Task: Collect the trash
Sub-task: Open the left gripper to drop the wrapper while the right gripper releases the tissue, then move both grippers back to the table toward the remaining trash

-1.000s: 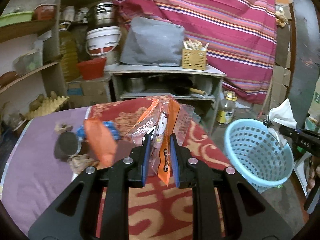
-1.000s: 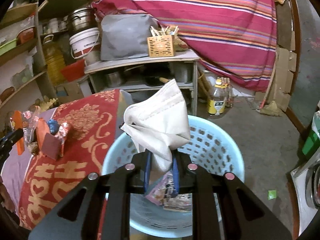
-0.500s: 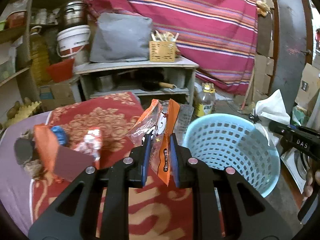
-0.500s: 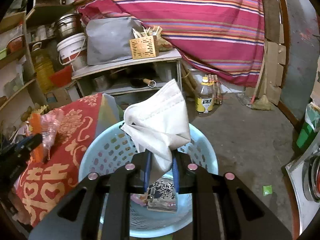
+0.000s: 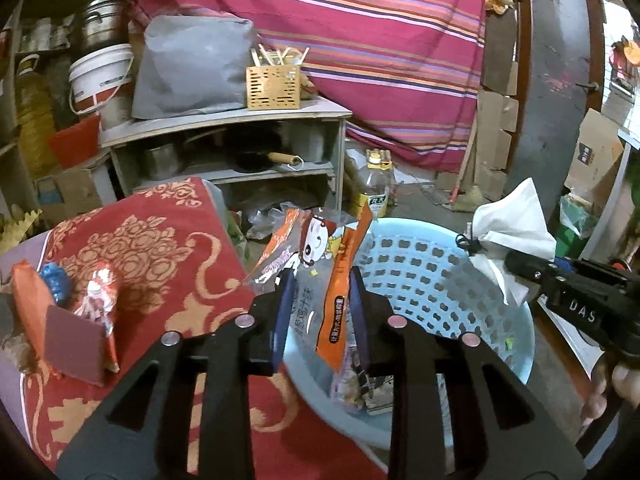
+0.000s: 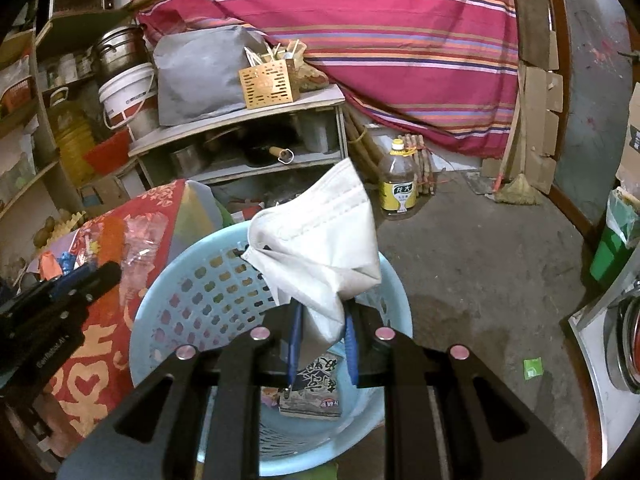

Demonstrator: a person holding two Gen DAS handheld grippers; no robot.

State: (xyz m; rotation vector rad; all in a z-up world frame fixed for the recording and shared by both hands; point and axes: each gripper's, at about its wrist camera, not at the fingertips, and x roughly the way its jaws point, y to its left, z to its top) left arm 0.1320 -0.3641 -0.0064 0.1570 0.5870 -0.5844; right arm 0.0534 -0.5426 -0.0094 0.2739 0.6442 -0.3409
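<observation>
My left tongs [image 5: 320,300] pinch snack wrapper [image 5: 320,256], my right tongs [image 6: 322,328] pinch white face mask [image 6: 320,240]; both held over blue laundry basket [image 6: 160,292] beside desk edge, ready for drop.

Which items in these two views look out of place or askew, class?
A small green scrap lies loose on the concrete floor, outside the blue basket. On the red cloth, wrappers remain scattered and uncollected. The snack wrapper and white mask hang crumpled from the tools above the basket.
</observation>
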